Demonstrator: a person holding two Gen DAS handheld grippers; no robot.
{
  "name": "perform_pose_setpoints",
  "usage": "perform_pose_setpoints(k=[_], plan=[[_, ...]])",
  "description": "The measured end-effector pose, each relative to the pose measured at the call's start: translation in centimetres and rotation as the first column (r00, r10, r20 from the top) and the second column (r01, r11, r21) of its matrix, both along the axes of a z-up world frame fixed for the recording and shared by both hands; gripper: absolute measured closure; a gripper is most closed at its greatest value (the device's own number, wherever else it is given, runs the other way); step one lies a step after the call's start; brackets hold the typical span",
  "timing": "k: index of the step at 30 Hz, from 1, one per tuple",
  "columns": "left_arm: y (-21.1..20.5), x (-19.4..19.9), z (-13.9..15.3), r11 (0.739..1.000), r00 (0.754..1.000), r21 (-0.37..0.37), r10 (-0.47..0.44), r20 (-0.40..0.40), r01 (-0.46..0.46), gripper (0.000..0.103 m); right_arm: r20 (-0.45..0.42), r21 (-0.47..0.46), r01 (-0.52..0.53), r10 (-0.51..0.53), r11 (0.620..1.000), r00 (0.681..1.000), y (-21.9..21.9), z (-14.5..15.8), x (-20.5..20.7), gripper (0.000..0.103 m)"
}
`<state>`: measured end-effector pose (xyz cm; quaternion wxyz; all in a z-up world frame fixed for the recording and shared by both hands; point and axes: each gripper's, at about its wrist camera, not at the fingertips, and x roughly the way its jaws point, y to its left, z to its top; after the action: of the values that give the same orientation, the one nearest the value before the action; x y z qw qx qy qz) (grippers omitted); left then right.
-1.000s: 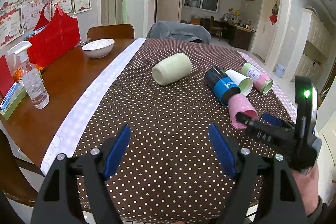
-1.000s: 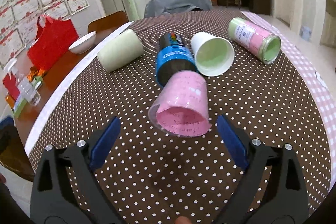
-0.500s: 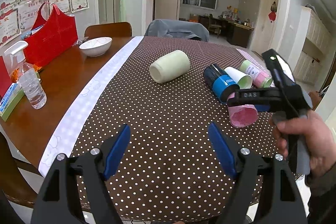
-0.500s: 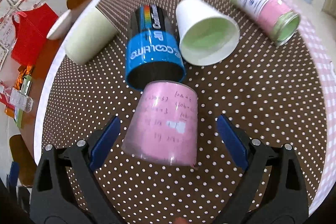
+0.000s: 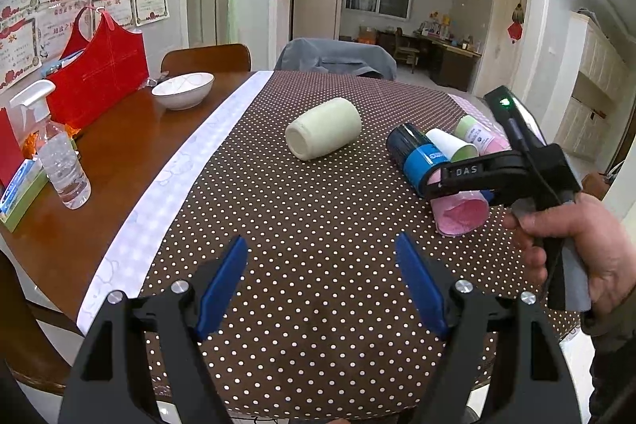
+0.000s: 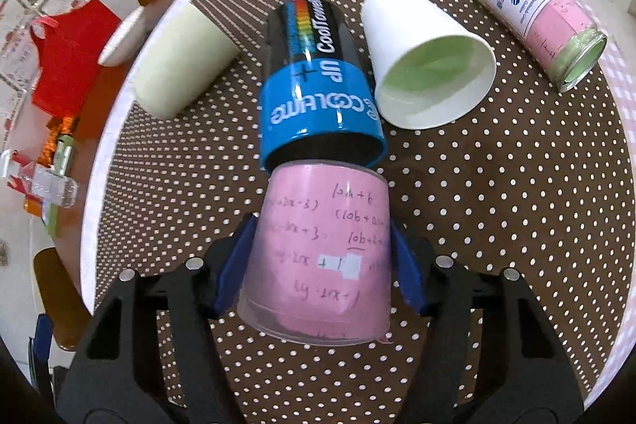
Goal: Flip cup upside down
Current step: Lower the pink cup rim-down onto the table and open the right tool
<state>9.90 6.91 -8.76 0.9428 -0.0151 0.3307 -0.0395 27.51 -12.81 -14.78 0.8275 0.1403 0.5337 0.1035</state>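
Note:
A pink cup with handwriting lies on its side on the dotted tablecloth, its mouth toward me. My right gripper comes down from above, and its blue fingers press against both sides of the cup. In the left wrist view the pink cup lies under the right gripper. My left gripper is open and empty above the near cloth.
A blue-black cup, a white paper cup, a pink-green jar and a pale green cup lie on their sides behind. A bowl, spray bottle and red bag stand at left.
My right gripper has tipped downward over the pink cup and closed its fingers onto the cup's sides. The left gripper has stayed where it was.

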Motion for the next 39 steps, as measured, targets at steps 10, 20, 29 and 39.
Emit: perform_pose_setpoints(k=[10,20,29,39], plan=[[-0.8,-0.3,0.1,1.000,1.000,-0.001,-0.012,0.006,0.012,0.027,0.408,-0.097,0.067,-0.021,0.993,0.913,0.5,1.6,-7.3,0.040],[-1.0,-0.4,-0.2,1.000,1.000,-0.011,-0.022,0.001,0.022,0.027,0.478,-0.281,0.130,0.021,0.951,0.878,2.0,-0.8,-9.4,0.040],[-1.1,-0.8,-0.1,1.000,1.000,-0.011,-0.025,0.007,0.025,0.027,0.478,-0.277,0.129,0.021,0.952,0.878,1.5,-1.9,-13.4,0.039],[-2.2,-1.5,0.6,0.999,0.999,0.001,-0.040,0.024,0.040,0.027,0.488,-0.207,0.118,-0.001,0.971,0.873,0.6,-1.6,-16.6,0.008]])
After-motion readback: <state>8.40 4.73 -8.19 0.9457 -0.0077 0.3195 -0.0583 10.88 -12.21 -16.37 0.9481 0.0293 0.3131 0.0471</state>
